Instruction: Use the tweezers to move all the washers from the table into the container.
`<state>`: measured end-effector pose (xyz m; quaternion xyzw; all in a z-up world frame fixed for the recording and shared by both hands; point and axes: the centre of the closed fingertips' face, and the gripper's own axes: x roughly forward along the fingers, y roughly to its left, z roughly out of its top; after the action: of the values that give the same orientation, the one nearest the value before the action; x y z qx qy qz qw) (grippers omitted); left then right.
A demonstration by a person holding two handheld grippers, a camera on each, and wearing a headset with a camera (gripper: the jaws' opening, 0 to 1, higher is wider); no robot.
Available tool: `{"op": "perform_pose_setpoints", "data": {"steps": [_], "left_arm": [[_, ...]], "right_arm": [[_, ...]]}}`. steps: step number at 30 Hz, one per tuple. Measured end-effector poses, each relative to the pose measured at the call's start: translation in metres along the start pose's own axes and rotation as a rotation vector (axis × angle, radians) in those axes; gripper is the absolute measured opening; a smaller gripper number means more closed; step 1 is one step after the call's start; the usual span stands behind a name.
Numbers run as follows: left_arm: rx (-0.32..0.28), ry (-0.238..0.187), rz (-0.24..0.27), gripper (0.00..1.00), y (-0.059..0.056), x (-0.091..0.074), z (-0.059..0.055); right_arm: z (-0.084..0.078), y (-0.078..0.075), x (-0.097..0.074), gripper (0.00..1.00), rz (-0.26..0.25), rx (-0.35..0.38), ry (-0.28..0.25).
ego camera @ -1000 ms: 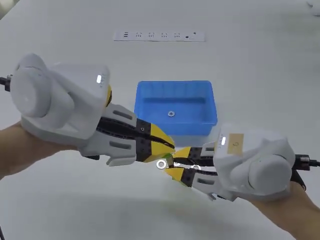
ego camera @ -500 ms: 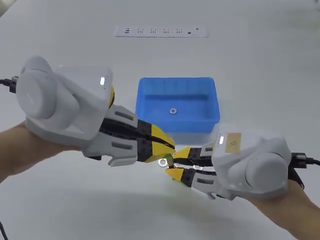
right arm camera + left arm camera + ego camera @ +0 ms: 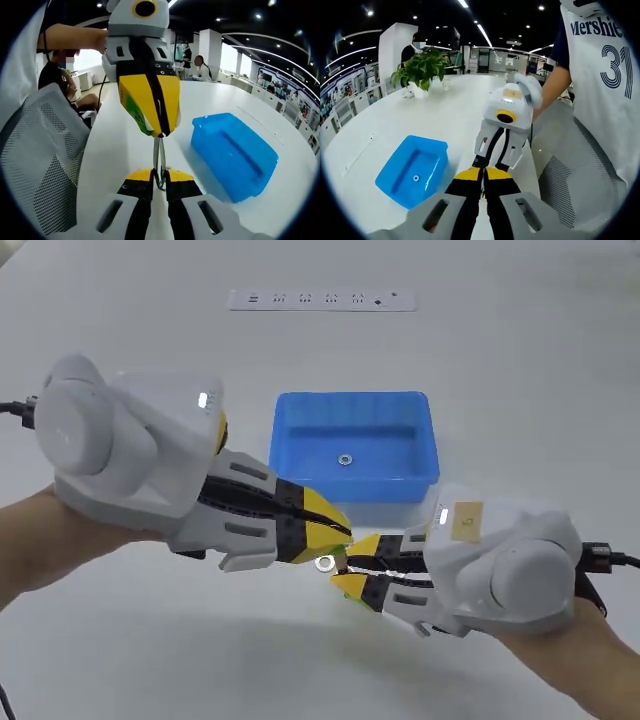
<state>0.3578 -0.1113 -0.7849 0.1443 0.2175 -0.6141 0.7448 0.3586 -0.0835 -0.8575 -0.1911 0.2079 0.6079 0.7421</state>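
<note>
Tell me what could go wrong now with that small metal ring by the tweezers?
The washer sits at the tip of the tweezers, short of the blue container; a slight wobble might drop it on the table. The left gripper and right gripper meet tip to tip on the tweezers, so a bump or uneven pull could twist them and flick the washer away.
</note>
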Motion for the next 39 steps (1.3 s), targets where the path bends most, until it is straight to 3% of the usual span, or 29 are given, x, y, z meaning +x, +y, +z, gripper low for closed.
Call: {"op": "perform_pose_setpoints", "data": {"steps": [6, 14, 24, 32, 39], "left_arm": [[-0.029, -0.030, 0.004, 0.06, -0.001, -0.001, -0.001], [-0.021, -0.010, -0.009, 0.06, -0.004, -0.003, -0.001], [-0.002, -0.008, -0.024, 0.05, -0.010, -0.007, 0.008], [0.038, -0.011, -0.019, 0.05, -0.006, -0.016, 0.023], [0.096, -0.005, -0.007, 0.05, 0.010, -0.027, 0.045]], "right_arm": [[0.000, 0.000, 0.000, 0.10, 0.003, -0.008, 0.006], [0.002, 0.006, 0.001, 0.10, 0.011, -0.022, 0.012], [0.009, 0.010, -0.007, 0.10, 0.003, -0.023, 0.001], [0.024, 0.002, -0.014, 0.10, -0.023, -0.039, -0.019], [0.049, -0.018, -0.020, 0.10, -0.052, -0.086, -0.048]]}}
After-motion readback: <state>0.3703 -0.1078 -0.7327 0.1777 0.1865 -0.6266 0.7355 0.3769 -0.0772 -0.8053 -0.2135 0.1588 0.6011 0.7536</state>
